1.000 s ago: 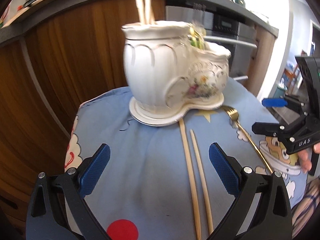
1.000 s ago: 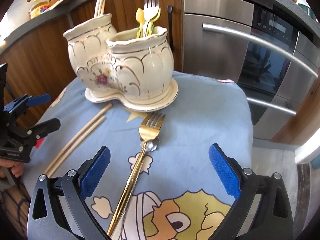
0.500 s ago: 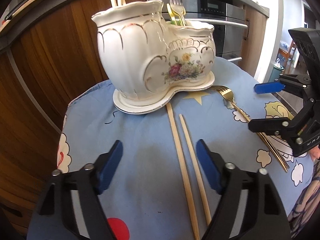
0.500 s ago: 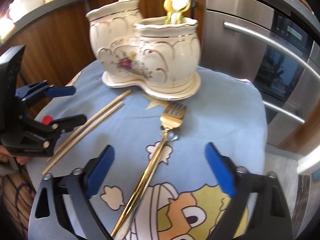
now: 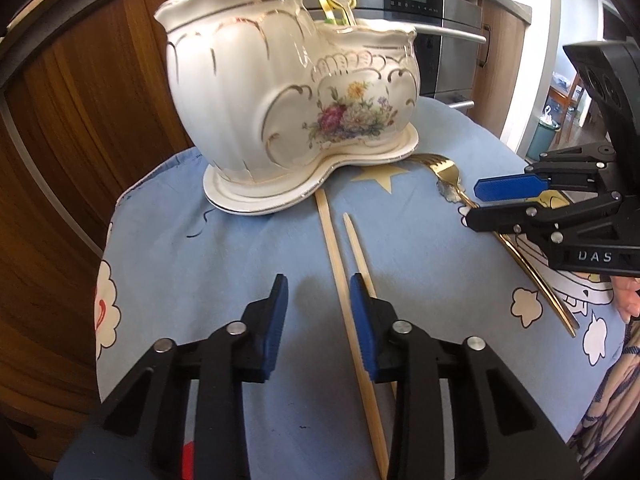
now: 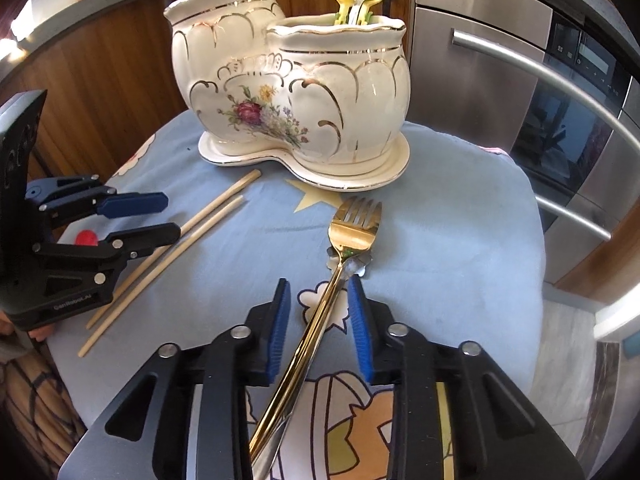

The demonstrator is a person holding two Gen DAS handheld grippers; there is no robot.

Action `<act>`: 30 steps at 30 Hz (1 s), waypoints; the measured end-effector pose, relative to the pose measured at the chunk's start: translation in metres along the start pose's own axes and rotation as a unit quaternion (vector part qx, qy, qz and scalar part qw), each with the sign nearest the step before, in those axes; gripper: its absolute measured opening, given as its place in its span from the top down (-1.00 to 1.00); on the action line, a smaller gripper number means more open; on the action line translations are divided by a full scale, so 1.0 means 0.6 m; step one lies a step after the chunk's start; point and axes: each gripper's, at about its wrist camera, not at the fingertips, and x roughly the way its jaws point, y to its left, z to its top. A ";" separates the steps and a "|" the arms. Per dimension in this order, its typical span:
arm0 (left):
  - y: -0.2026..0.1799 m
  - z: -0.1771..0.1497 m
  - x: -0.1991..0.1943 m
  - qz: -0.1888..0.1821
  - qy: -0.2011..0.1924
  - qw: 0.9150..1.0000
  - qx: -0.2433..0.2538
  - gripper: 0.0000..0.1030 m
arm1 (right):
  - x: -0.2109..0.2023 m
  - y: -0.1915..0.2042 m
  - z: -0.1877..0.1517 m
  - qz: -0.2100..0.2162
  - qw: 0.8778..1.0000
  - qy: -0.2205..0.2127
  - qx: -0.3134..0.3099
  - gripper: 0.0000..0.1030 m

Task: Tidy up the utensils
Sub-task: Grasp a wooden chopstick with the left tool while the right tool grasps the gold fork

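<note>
A white ceramic two-pot holder (image 5: 288, 92) (image 6: 288, 92) with gold trim and painted flowers stands at the back of the table. Chopsticks stick out of its taller pot and forks out of the lower one. Two wooden chopsticks (image 5: 336, 272) (image 6: 208, 216) lie on the blue cloth. My left gripper (image 5: 318, 292) (image 6: 170, 216) is low over them with its jaws closing. One chopstick lies between the pads and the other runs under the right finger. A gold fork (image 6: 352, 228) (image 5: 444, 168) lies to the right. My right gripper (image 6: 318, 292) (image 5: 476, 204) is closing, with the fork's handle between pads that stand clear of it.
The small round table is covered by a blue cartoon cloth (image 5: 224, 248) (image 6: 460, 208) and drops off close on all sides. Wooden cabinet fronts (image 5: 80, 120) stand behind. A steel oven with a bar handle (image 6: 540, 64) is at the right. A person's hand (image 5: 628, 292) holds the right gripper.
Both grippers' jaws have narrowed from wide open to a small gap. The left gripper has sunk closer to the chopsticks. The fork's handle now lies between the right pads.
</note>
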 end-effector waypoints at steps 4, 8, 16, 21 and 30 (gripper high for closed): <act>-0.004 -0.001 0.000 -0.007 0.005 1.000 0.004 0.64 | 0.001 -0.004 -0.002 -0.002 1.000 0.003 0.003 0.77; -0.005 -0.002 -0.002 -0.015 0.013 1.000 0.006 0.78 | -0.003 -0.011 -0.007 0.007 1.000 0.005 0.007 0.79; 0.011 -0.003 -0.006 -0.032 0.034 0.999 -0.003 0.86 | -0.029 -0.049 -0.006 0.020 0.999 -0.006 0.036 0.99; 0.021 -0.008 -0.006 -0.038 0.043 0.998 -0.001 0.86 | -0.027 -0.073 -0.007 0.010 0.998 0.000 0.056 0.98; 0.020 -0.004 -0.002 -0.040 0.044 0.998 -0.003 0.86 | -0.012 -0.074 -0.006 0.044 0.996 0.011 0.079 0.51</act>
